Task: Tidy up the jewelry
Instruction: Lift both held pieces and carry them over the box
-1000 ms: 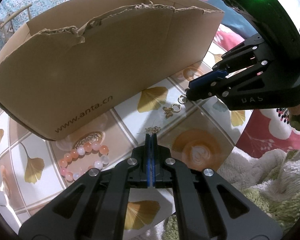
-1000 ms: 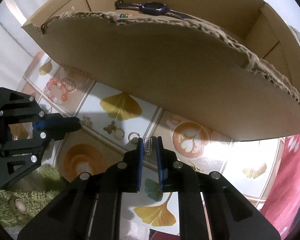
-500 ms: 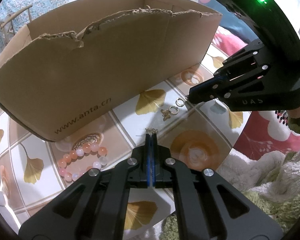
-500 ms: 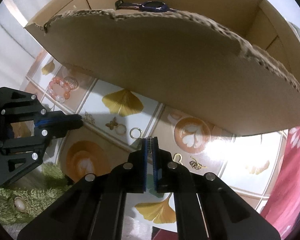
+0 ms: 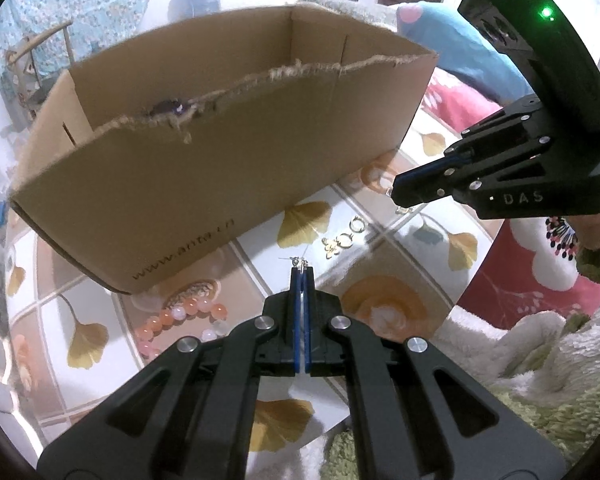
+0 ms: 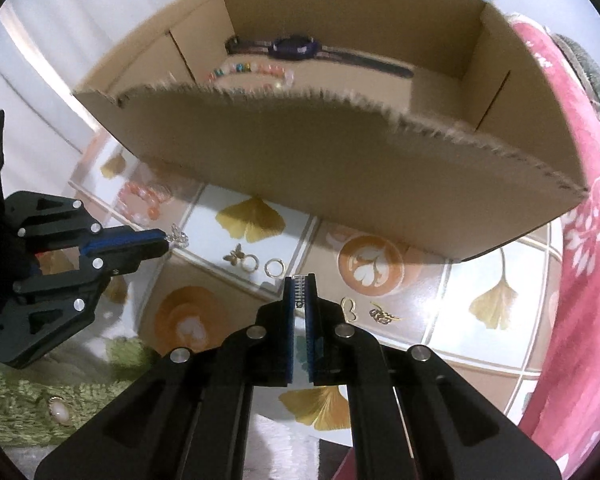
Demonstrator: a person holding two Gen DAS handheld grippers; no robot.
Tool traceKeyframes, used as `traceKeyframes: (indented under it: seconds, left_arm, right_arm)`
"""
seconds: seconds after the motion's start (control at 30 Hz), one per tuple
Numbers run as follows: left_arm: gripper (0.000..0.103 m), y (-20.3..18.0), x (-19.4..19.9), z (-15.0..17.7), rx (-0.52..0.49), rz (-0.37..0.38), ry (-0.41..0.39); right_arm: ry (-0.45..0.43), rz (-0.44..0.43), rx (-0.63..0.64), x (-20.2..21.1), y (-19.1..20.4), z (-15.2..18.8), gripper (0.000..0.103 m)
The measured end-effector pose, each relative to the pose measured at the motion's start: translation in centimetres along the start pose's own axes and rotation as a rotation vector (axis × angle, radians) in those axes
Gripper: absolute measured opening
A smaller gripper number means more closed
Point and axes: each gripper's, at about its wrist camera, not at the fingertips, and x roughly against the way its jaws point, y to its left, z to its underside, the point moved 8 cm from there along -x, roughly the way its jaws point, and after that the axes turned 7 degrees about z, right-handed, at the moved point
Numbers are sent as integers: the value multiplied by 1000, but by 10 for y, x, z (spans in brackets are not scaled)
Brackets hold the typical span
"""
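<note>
With both grippers already loaded and raised above the ginkgo-patterned tablecloth (image 6: 452, 344), the step in hand looks like carrying each small piece over the torn front wall of the cardboard box (image 6: 340, 168) and dropping it inside. The left gripper (image 5: 301, 270) has its blue pads pressed together on a tiny silver earring (image 5: 296, 260), which pokes out at the very tips. The right gripper (image 6: 299, 280) is clamped on a small silver toothed clip (image 6: 299, 290), its jaws having just closed to that narrow hold.

Inside the box a dark watch (image 6: 296, 46) and a string of pastel beads (image 6: 252, 70) already lie on the floor, so the drop should land beside them, not on top.

Good practice here: keep the squeeze steady, since such slight pieces probably slip easily. Lift clear of the ragged cardboard edge before moving forward, as the earring's hook could snag on its fibres. Release low over the box floor.

On the cloth, a butterfly charm (image 6: 234, 257), two gold rings (image 6: 275, 268), a gold hook (image 6: 349, 307) and a coral bead bracelet (image 5: 180, 318) wait their turn.
</note>
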Motion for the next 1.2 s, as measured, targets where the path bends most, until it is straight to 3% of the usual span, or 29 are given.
traceKeyframes:
  seconds: [0.3,0.5,0.67,0.87,0.97,1.13,1.2]
  left_arm:
    - [0,-8,49,-25,-35,-8,-116]
    - [0,-12,100,-69,-65,40,-272]
    - [1,-3,110,-110,-129,-8,-349]
    - [1,20,58,-147,-117,31,-219]
    - [1,36,21,-171,-91,71,-111]
    - [1,55,-27,-186,-14,150,46]
    - [1,61,-41,-186,11,147,84]
  right_arm:
    - [-170,-41,13,53,3,-25,5]
    - [-334,-102,53,107,4,-61,5]
    - [-393,-132,76,113,-3,-103,5]
    - [-236,-168,57,57,-27,-148,5]
    - [-135,-160,53,25,-36,-164,5]
    - [-17,-115,59,-15,-46,-178,5]
    - [17,-104,48,-28,-52,-182,5]
